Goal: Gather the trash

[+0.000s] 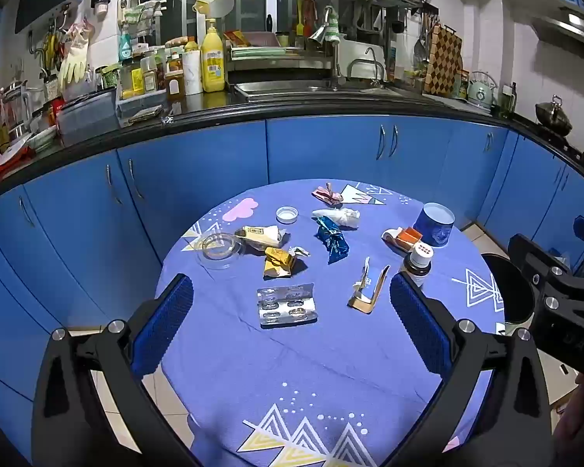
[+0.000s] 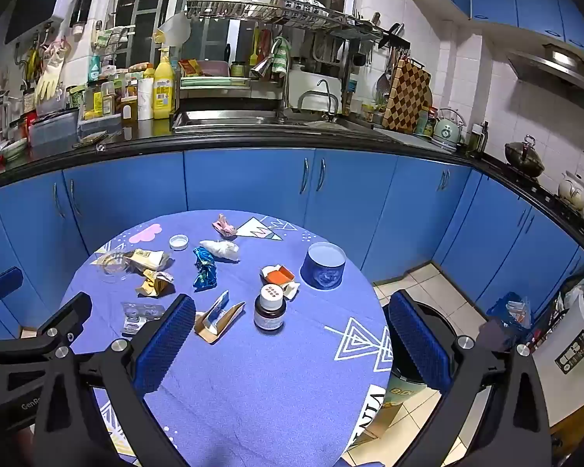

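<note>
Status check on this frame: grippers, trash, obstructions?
Left gripper and right gripper open, empty, above table. Wrappers, blister pack, torn box scattered, uncollected. Bin beside table, nothing blocking.

Left gripper (image 1: 292,303) jaws wide apart, right gripper (image 2: 292,323) likewise, both angled downward

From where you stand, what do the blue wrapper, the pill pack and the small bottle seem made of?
Blue wrapper: crinkled foil or metallised film, glossy glints. Pill pack: silvery foil with clear plastic blisters, apparently. Small bottle: dark glass or plastic, unclear which; matte white cap.
</note>
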The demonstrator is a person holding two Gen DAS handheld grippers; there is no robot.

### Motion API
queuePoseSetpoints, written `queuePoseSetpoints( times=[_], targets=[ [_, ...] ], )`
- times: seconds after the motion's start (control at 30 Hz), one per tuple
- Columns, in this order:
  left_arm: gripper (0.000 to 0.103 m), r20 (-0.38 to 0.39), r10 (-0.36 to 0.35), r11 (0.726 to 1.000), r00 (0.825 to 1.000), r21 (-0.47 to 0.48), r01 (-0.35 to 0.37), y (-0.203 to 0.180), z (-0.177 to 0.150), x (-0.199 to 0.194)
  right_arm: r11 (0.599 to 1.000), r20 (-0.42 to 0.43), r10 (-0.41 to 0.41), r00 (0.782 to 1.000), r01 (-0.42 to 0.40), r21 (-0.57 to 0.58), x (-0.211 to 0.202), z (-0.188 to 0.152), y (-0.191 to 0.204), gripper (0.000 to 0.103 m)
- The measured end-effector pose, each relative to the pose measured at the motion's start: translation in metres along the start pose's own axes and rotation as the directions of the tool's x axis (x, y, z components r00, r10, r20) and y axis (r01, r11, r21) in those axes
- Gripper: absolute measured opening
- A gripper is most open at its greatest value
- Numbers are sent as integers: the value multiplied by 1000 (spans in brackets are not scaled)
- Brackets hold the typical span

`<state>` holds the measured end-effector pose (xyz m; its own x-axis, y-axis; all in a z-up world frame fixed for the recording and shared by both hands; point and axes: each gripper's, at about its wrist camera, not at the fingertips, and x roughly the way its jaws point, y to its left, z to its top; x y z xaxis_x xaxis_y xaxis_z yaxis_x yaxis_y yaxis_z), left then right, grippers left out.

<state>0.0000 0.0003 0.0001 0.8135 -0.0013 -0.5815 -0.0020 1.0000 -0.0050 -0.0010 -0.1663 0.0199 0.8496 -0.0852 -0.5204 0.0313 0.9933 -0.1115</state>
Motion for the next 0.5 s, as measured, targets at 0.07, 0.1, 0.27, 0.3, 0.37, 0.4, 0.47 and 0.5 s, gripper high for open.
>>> queuePoseSetpoints(
  times=[0.07,0.1,0.27,0.3,0.37,0.4,0.47,0.5],
  targets=[
    [99,0,3,1000,1000,4,-3,0,0,0,1000,-1,0,1000,0,0,0,0,0,97],
    [99,0,3,1000,1000,3,-3,0,0,0,1000,0,0,1000,0,0,0,0,0,97],
    [99,1,2,1000,1000,3,-2,0,0,0,1000,-1,0,1000,0,-1,-1,1,0,97],
    [99,0,-1,1000,1000,3,1,0,0,0,1000,-1,0,1000,0,-1,-1,1,0,97],
    [99,0,2,1000,1000,3,-2,-1,0,0,1000,-2,-1,1000,1,-2,-1,1,0,97],
    [99,1,1,1000,1000,3,-1,0,0,0,1000,-2,-1,1000,1,-2,-1,1,0,97],
    [99,3,-1,1000,1000,2,1,-1,0,0,1000,0,-2,1000,2,-2,-1,1,0,97],
    [99,4,-1,1000,1000,3,1,-1,0,0,1000,1,-3,1000,3,-2,-1,1,0,97]
  ],
)
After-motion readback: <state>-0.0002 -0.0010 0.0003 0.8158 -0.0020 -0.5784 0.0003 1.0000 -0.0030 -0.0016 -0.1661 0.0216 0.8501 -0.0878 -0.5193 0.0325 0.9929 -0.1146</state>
